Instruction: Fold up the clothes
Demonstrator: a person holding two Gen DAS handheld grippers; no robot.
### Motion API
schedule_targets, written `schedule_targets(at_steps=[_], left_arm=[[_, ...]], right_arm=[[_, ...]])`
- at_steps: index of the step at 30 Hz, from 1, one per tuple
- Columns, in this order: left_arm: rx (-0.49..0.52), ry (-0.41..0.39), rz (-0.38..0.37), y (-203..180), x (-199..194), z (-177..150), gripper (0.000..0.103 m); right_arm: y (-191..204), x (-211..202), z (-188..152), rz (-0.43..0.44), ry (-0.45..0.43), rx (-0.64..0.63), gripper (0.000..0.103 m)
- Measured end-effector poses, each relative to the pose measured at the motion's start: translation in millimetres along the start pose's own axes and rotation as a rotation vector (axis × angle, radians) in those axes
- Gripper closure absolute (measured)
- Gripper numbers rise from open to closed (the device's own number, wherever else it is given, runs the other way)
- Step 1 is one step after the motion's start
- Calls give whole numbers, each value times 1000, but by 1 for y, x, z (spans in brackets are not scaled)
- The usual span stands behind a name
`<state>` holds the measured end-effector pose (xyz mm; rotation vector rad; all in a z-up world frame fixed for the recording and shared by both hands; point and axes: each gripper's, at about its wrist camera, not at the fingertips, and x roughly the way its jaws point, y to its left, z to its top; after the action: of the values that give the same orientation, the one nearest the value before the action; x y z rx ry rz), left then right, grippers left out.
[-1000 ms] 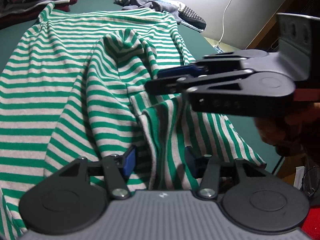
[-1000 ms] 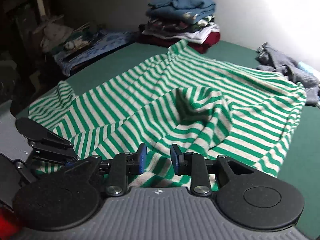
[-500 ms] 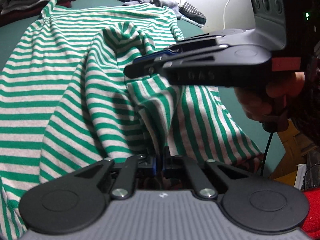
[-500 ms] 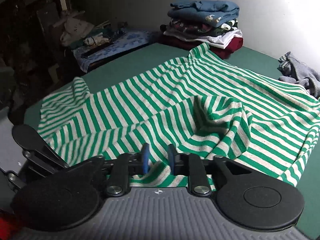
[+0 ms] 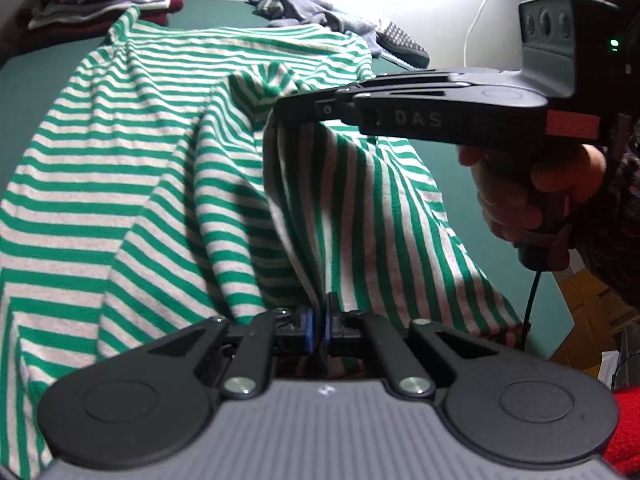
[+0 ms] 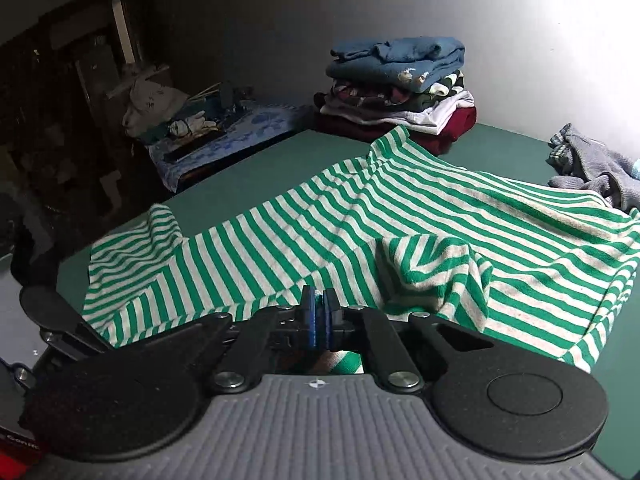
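1. The striped shirt [image 6: 360, 216], green and pale, lies spread over the green table [image 6: 248, 168], its near edge lifted off the surface by both claws.
2. The left claw [image 5: 318, 326] is closed on a fold of the shirt's near edge; cloth rises steeply from between its blue pads.
3. The right claw [image 6: 319, 320] has just been closing and now pinches a thin bit of striped fabric. In the left wrist view it [image 5: 298, 110] holds the cloth up higher, with the hand [image 5: 532, 200] on its grip.
4. A loose hump of fabric [image 6: 432, 264] sits bunched just beside the right claw. If the edge is carried over now, that hump would likely get trapped under the fold and leave a lump.
5. How many layers each claw has caught is hard to tell, since the pads hide the seam. A single thin layer could slip free under tension; two layers caught by accident would drag the back of the shirt along.
6. The far corner of the shirt touches the folded stack [image 6: 400, 88], and the grey heap [image 6: 588, 168] lies near its right side. A long sweep could snag either.
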<state>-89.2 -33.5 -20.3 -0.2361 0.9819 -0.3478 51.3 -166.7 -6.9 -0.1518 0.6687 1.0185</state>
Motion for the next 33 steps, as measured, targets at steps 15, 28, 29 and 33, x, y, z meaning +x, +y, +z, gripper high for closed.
schedule_targets(at_steps=[15, 28, 29, 33], left_arm=[[33, -25, 119, 4, -24, 2, 95], [110, 84, 77, -21, 32, -2, 91], [122, 80, 81, -19, 27, -7, 91], [118, 102, 114, -8, 17, -13, 91]], right_arm=[[-28, -70, -40, -118, 73, 177, 79], [20, -106, -100, -91, 163, 168, 86], [15, -117, -100, -103, 154, 188, 86], [8, -152, -106, -142, 164, 188, 86]])
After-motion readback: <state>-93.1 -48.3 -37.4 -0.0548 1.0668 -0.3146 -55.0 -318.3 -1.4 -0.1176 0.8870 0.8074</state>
